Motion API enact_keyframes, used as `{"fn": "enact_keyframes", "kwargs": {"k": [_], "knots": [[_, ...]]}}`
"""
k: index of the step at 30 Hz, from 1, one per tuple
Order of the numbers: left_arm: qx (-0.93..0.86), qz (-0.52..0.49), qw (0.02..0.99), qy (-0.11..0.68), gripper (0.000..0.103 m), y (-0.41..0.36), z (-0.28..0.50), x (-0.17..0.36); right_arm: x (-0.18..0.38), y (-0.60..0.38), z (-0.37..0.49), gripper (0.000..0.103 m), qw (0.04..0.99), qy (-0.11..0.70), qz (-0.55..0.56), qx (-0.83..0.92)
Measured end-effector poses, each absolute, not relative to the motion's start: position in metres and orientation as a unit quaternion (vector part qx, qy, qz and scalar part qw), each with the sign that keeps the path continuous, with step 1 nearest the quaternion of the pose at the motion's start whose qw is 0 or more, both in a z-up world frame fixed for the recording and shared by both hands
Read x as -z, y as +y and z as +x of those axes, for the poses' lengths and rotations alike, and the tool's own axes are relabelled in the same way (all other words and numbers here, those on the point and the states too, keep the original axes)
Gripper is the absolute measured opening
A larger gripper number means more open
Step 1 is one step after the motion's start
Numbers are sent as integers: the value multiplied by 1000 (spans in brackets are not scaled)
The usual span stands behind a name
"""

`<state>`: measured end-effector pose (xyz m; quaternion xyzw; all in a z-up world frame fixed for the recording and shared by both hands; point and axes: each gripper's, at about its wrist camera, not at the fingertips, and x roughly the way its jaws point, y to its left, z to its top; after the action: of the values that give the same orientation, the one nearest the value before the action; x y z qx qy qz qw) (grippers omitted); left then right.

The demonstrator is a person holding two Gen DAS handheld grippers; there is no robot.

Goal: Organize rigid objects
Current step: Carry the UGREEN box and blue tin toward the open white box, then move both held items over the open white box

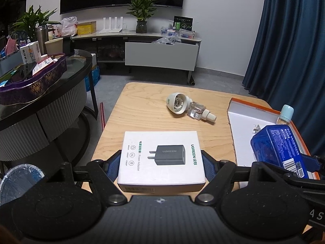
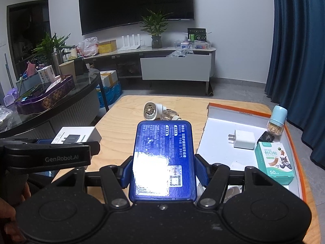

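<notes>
My left gripper (image 1: 161,160) is shut on a white UGREEN charger box (image 1: 161,154), held above the near end of the wooden table (image 1: 142,111). My right gripper (image 2: 163,168) is shut on a blue plastic floss case (image 2: 163,158); the case also shows in the left wrist view (image 1: 278,144), at the left edge of the orange-rimmed white tray (image 2: 219,126). The tray holds a white plug adapter (image 2: 243,139), a teal plaster box (image 2: 274,162), a toothpick jar (image 2: 277,120) and a small dark object. A white mosquito-repellent plug with its clear bottle (image 1: 186,106) lies mid-table.
A dark glass-topped table (image 1: 61,77) with a purple tray of boxes stands to the left. A TV cabinet (image 1: 160,55) runs along the far wall. Blue curtains (image 1: 290,40) hang on the right. A bin with a plastic liner (image 1: 18,179) sits at lower left.
</notes>
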<state>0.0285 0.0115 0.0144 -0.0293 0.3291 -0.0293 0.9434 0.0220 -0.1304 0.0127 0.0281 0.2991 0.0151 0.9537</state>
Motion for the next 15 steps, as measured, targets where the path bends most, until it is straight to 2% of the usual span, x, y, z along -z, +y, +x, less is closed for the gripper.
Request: {"fn": "enact_keyframes", "kwargs": {"k": [15], "knots": [[38,-32,940,338,79,9,34,-12,-13,-133,24,74,952,306,28,-12]]}}
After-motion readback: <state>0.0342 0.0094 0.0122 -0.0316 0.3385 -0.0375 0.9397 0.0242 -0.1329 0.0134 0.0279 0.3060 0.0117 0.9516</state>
